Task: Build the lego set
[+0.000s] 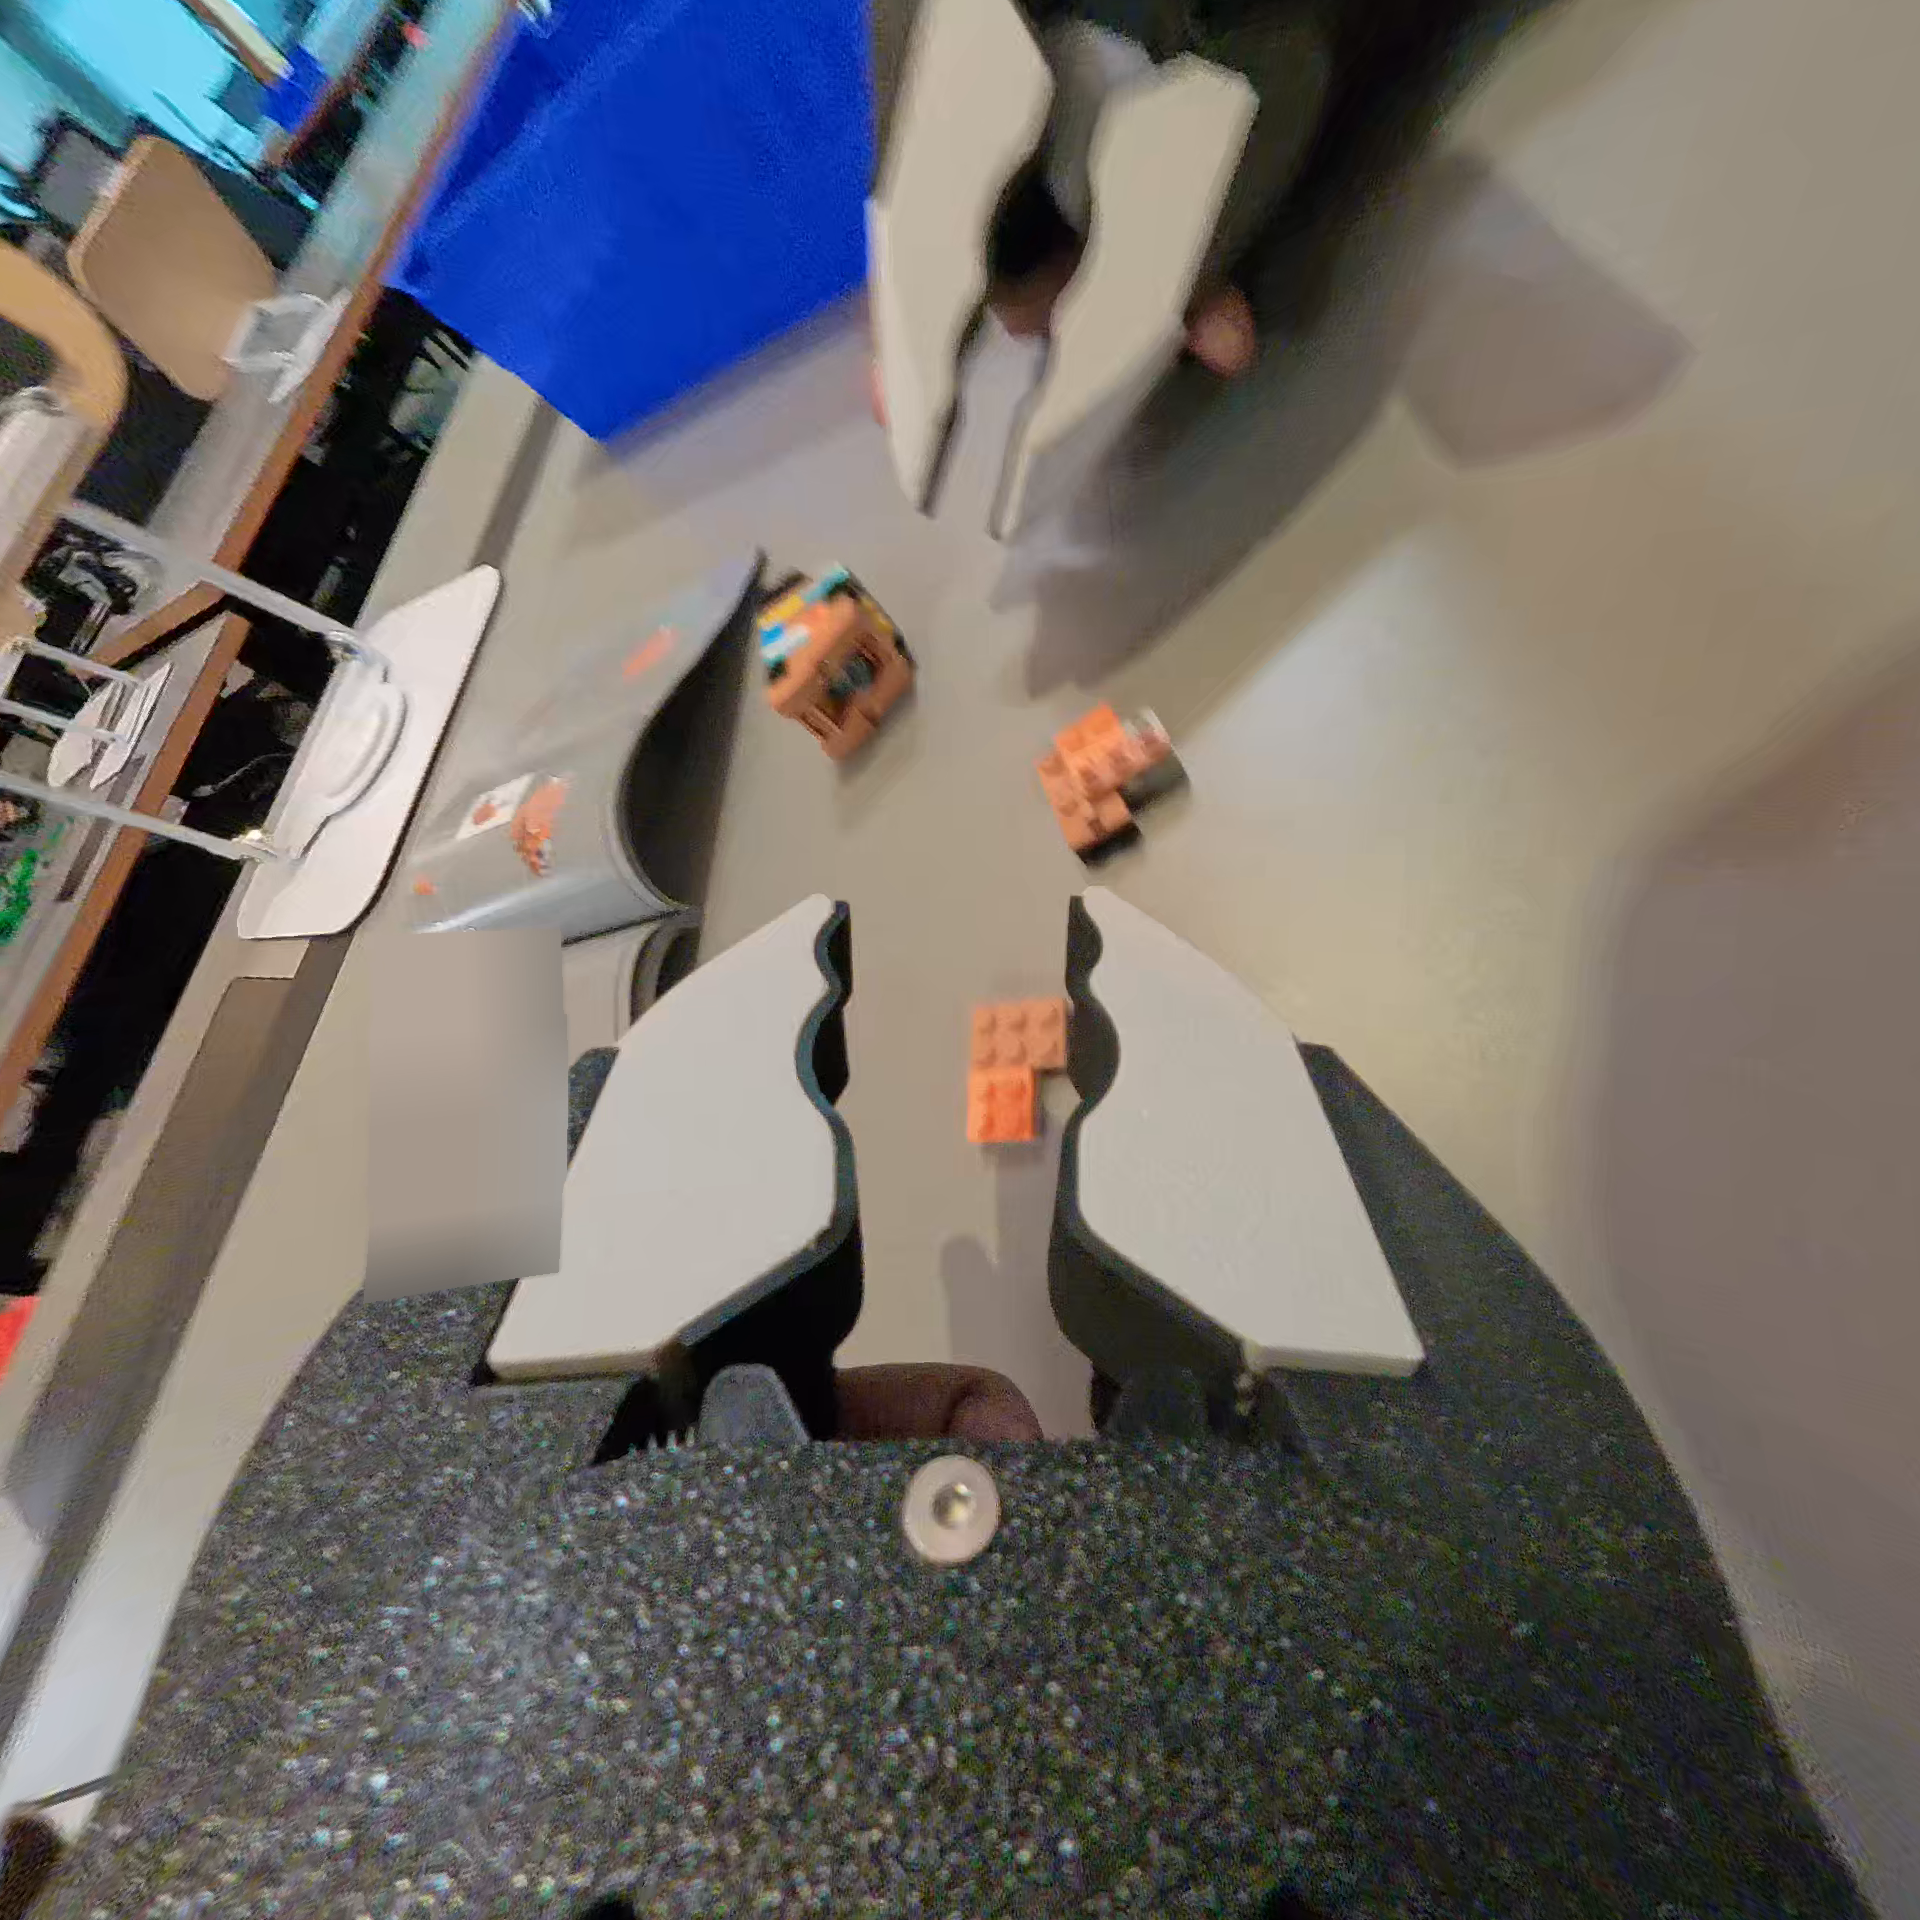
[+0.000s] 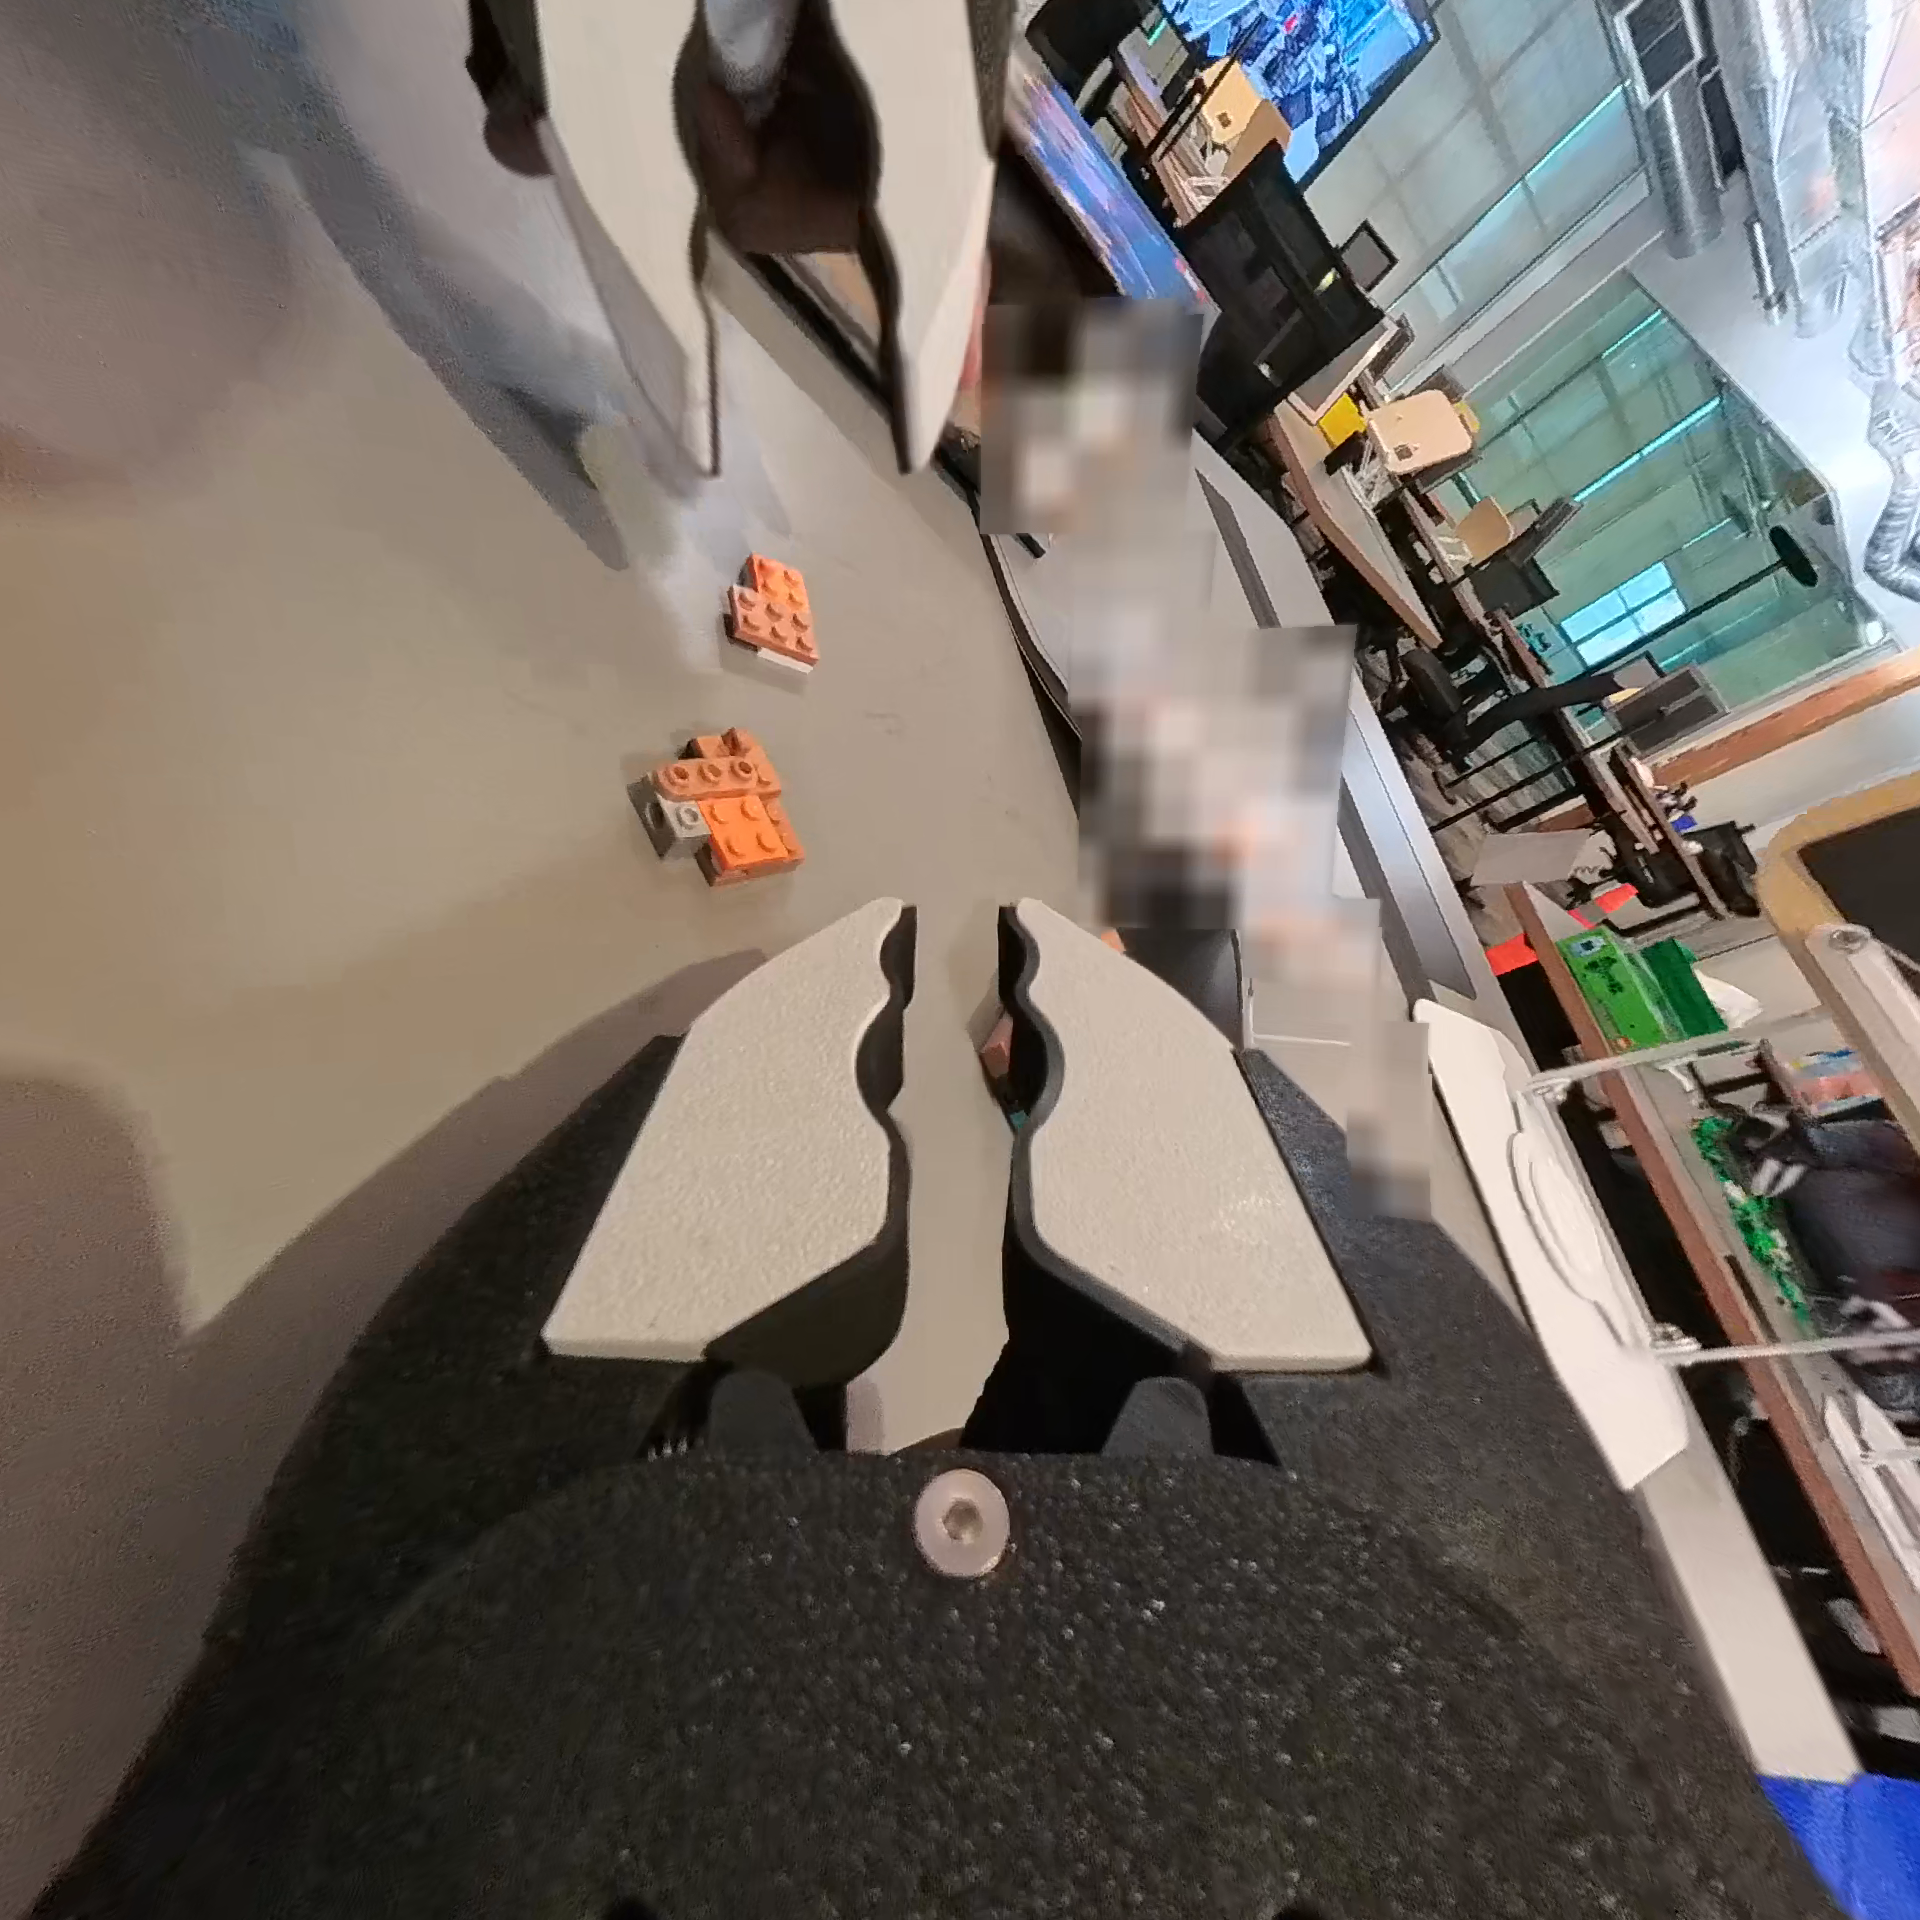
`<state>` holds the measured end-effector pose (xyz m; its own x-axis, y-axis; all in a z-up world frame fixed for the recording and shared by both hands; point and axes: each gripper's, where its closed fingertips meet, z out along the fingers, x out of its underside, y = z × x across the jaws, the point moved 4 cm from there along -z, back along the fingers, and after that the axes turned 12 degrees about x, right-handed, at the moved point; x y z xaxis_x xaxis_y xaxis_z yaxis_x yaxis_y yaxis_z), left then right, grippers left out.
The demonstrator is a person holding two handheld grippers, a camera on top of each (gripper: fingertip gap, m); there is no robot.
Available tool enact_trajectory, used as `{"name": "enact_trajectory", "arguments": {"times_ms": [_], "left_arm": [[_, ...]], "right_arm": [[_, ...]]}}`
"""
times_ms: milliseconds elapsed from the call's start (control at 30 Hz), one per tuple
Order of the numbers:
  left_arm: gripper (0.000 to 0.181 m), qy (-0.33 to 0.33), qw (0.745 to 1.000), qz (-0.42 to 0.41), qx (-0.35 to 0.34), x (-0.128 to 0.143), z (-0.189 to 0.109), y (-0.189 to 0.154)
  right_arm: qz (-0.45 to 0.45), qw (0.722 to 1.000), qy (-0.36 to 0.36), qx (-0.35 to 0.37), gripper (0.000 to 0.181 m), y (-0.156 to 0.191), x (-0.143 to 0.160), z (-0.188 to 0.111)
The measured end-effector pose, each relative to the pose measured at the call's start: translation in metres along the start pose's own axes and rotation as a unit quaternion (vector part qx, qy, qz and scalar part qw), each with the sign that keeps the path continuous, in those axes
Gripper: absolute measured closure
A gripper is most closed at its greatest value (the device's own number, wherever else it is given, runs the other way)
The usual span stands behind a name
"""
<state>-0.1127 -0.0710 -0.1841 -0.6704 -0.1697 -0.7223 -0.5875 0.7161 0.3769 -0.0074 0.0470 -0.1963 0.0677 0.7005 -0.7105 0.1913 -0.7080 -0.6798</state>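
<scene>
Flat orange plate [image 1: 1016,1070] just beside open left hand-held gripper [image 1: 958,914]

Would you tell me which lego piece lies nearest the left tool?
The flat orange L-shaped plate, lying beside the left tool. The stepped orange-and-grey cluster and the cube-like build lie farther off.

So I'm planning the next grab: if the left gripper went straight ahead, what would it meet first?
Probably the flat orange plate piece, just off-centre by the left gripper's right finger; depth is unclear.

A blue bag [image 1: 665,208] and a white stand [image 1: 353,748] sit along the grey desk's [image 1: 1403,727] far edge.
</scene>
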Motion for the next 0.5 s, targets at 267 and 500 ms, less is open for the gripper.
{"name": "enact_trajectory", "arguments": {"times_ms": [267, 500], "left_arm": [[0.142, -0.054, 0.994, -0.088, 0.024, 0.021, 0.010, 0.011], [0.142, -0.030, 0.987, -0.143, 0.071, 0.037, 0.007, 0.006]], "right_arm": [[0.067, 0.997, 0.022, -0.012, 0.167, -0.012, 0.015, -0.006], [0.100, 0.994, 0.030, -0.032, 0.167, -0.015, 0.018, -0.007]]}}
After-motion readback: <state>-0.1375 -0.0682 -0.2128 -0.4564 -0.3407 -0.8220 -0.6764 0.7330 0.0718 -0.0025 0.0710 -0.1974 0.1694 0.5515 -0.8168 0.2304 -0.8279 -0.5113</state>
